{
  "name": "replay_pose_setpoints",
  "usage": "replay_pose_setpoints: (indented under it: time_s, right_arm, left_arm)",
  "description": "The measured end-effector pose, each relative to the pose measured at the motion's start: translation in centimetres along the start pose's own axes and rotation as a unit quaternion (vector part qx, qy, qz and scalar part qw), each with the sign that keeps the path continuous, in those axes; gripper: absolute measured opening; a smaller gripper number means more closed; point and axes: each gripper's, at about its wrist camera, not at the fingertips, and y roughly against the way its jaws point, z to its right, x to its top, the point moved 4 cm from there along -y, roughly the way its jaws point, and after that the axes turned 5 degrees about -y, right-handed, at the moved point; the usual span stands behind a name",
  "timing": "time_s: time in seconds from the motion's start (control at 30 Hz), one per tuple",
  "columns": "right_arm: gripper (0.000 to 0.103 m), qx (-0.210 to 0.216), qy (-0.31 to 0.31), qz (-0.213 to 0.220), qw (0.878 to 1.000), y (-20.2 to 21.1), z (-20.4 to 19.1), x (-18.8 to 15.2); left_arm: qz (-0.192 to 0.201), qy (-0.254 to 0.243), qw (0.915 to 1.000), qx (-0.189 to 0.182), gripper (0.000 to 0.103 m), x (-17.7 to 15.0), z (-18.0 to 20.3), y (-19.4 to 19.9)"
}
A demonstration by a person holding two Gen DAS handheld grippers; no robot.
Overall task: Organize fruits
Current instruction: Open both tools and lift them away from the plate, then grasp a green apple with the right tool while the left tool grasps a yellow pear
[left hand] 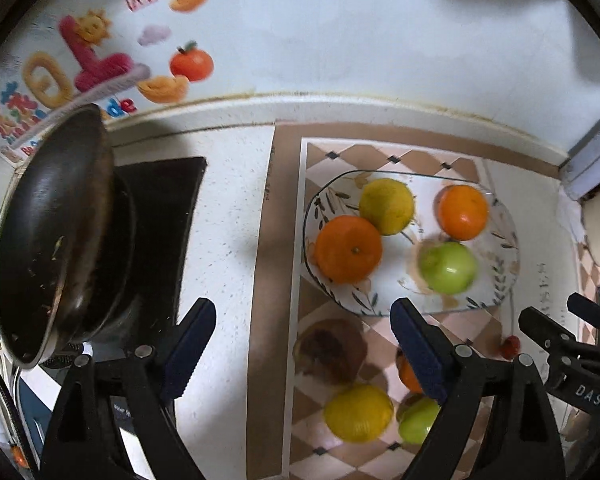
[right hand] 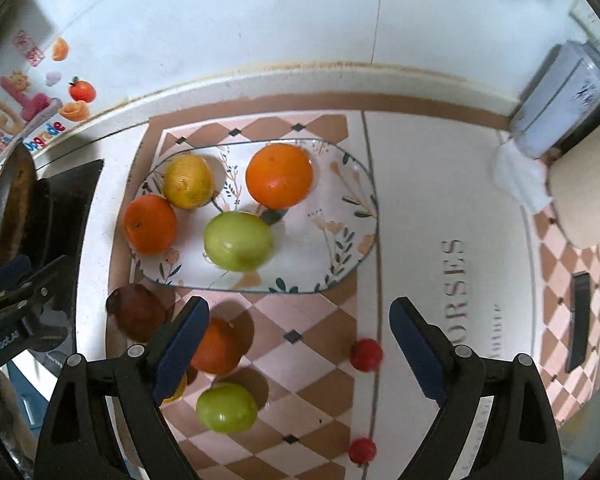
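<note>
A floral glass plate (right hand: pixel 340 248) (left hand: pixel 500 216) holds two oranges (right hand: pixel 279 176) (right hand: pixel 150 224), a yellow lemon (right hand: pixel 188 181) and a green apple (right hand: pixel 238 241). In front of it on the checkered mat lie an orange (right hand: pixel 218 346), a green apple (right hand: pixel 226 408), a brown fruit (right hand: pixel 138 312), a lemon (left hand: pixel 358 412) and two small red fruits (right hand: pixel 366 354) (right hand: pixel 362 450). My left gripper (left hand: pixel 300 348) is open and empty above the loose fruits. My right gripper (right hand: pixel 298 344) is open and empty, in front of the plate.
A dark pan (left hand: pixel 56 232) stands on the stove at the left. A white container (right hand: pixel 560 100) and a beige cylinder (right hand: pixel 588 188) stand at the right back. The wall behind carries fruit stickers (left hand: pixel 192 62).
</note>
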Motion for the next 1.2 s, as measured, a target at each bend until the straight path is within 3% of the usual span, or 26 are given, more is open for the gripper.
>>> replay_pose_setpoints:
  time_s: [0.5,0.63,0.73,0.8,0.9,1.0,1.2]
  right_arm:
    - [0.094,0.023,-0.006,0.107,0.994,12.4,-0.9,-5.4]
    - [0.094,0.037,-0.006,0.088,0.995,11.7,-1.0,-6.9]
    - [0.094,0.054,-0.002,0.025,0.998,7.0,-1.5,-8.4]
    - [0.094,0.073,-0.004,-0.015,0.997,3.7,-1.9,-9.1]
    - [0.094,0.09,-0.012,-0.076,0.993,-2.5,-2.6,-10.2]
    - [0.093,0.104,-0.014,-0.106,0.989,-6.5,-3.4,-11.0]
    - [0.063,0.133,0.002,-0.133,0.982,-9.4,-4.3,-12.3]
  left_arm:
    - [0.115,-0.014,0.9932,0.005,0.089,-4.2,1.4,11.1]
    - [0.119,-0.005,0.9929,-0.001,0.089,-5.2,1.2,11.9]
    - [0.099,0.003,0.9951,-0.005,0.089,-5.9,0.6,10.7]
    - [0.068,0.01,0.9977,-0.004,0.098,-6.5,0.1,8.9]
    - [0.026,0.017,0.9994,0.013,0.1,-7.7,-0.5,5.8]
    - [-0.025,0.034,0.999,0.011,0.1,-8.9,-1.0,2.2]
    - [-0.091,0.057,0.9941,-0.016,0.1,-10.0,-0.2,-2.2]
